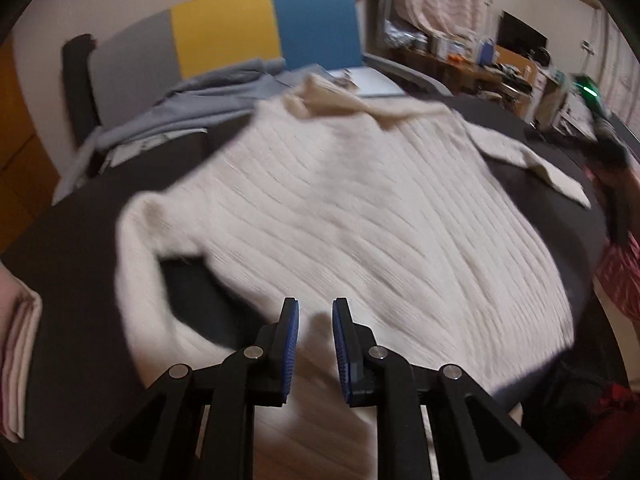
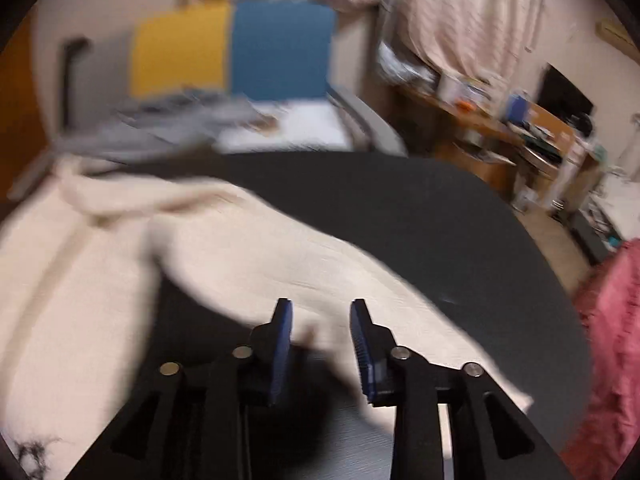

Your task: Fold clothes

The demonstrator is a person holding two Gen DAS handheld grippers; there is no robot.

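A cream ribbed knit sweater (image 1: 360,216) lies spread flat on a dark table (image 1: 68,276), collar at the far side, one sleeve bent down at the left and one reaching right. My left gripper (image 1: 315,322) is open, hovering just above the sweater's near hem. In the blurred right wrist view the sweater's right sleeve (image 2: 280,256) runs across the table (image 2: 440,216). My right gripper (image 2: 320,320) is open over the sleeve's lower part, with cloth showing between its fingers but not clamped.
A pile of grey-blue clothes (image 1: 192,108) sits at the table's far left, before a grey, yellow and blue chair back (image 1: 240,28). Folded pink-white cloth (image 1: 20,344) lies at the left edge. A cluttered desk (image 2: 520,128) stands far right. Pink fabric (image 2: 616,320) is at right.
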